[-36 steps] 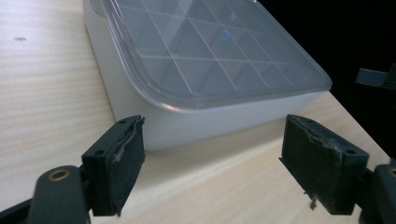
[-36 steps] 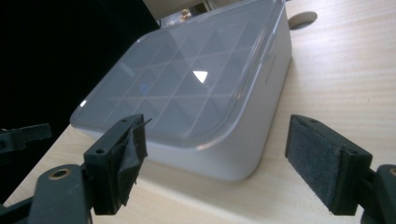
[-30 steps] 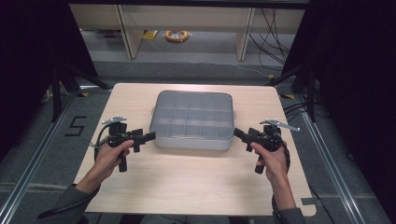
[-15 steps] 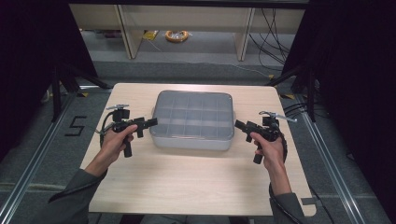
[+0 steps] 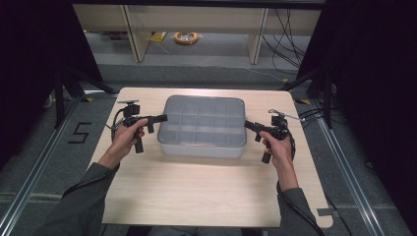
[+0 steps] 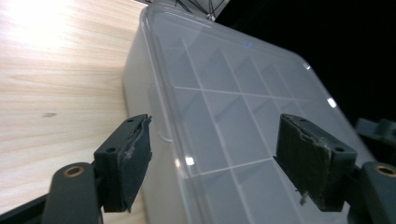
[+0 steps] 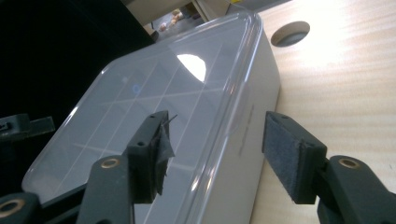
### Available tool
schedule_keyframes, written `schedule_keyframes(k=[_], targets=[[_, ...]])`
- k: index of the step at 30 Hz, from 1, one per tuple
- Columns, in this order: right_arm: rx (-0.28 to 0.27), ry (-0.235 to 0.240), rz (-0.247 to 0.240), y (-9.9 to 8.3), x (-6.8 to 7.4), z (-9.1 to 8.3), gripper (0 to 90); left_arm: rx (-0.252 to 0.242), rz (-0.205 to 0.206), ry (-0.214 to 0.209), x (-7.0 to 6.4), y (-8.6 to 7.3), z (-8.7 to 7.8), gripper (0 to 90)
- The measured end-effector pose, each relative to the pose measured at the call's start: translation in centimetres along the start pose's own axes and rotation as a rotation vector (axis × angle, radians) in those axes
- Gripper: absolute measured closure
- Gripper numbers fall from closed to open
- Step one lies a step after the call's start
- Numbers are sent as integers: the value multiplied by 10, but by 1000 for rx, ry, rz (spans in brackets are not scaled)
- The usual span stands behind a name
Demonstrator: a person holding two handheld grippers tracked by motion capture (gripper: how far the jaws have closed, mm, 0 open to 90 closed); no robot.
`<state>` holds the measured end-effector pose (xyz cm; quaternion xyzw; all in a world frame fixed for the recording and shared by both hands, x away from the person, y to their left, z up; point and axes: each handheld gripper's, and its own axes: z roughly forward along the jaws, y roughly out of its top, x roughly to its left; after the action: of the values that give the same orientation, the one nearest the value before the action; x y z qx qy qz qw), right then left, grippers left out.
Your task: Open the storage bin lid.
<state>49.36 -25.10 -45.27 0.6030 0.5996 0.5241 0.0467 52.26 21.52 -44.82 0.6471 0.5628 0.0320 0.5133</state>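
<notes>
A translucent plastic box (image 5: 204, 127) with a clear lid and a grid of compartments stands in the middle of the wooden table (image 5: 206, 196). My left gripper (image 5: 163, 117) is open at the box's left edge; in the left gripper view its jaws straddle the lid's rim (image 6: 163, 116), one beside the wall, one over the lid. My right gripper (image 5: 246, 124) is open at the box's right edge, and its jaws straddle the rim (image 7: 233, 107) the same way. I cannot tell whether either gripper touches the box (image 7: 154, 107).
A round hole (image 7: 290, 33) is cut in the tabletop beyond the box. Behind the table stand wooden shelf legs (image 5: 135, 29), cables and a coiled yellow item (image 5: 186, 37) on the floor. Dark curtains close in both sides.
Both grippers have moved forward and inward from the table's sides, ending with their jaws at the box's left and right edges.
</notes>
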Motion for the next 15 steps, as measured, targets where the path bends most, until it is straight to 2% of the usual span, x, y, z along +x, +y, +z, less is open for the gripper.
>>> schedule_keyframes(k=[1,2,3,4,5,6,7,8,9,10,11,12,13,14,15], targets=[[-8,-1,-49,2,-6,4,438,-3,-8,6,0,0,4,266],[3,-3,1,2,-3,6,441,7,-10,7,2,1,5,267],[10,-4,12,3,-3,8,443,-2,-31,5,3,2,8,269],[7,-6,11,4,-4,9,446,2,-31,0,4,2,10,276],[9,-2,37,6,-2,9,450,15,-23,3,7,3,12,283],[-16,3,-24,7,-8,12,454,13,-36,6,8,3,14,283],[1,3,31,7,-4,12,458,21,-34,1,12,4,15,289],[3,-9,13,8,-4,14,458,10,-52,0,13,5,18,304],[7,-7,13,8,-4,17,459,12,-50,5,14,5,19,313],[19,-6,27,7,-3,18,461,14,-51,7,16,5,20,315],[23,-14,29,7,-3,21,463,15,-70,6,16,5,22,319],[39,-11,68,6,-1,21,465,20,-78,0,18,4,24,324],[30,-13,46,6,-4,25,467,20,-73,-4,19,5,25,326],[33,-3,51,6,-5,26,471,19,-88,-1,19,5,25,334],[18,-15,0,6,-9,29,475,17,-86,-3,19,5,27,344]])
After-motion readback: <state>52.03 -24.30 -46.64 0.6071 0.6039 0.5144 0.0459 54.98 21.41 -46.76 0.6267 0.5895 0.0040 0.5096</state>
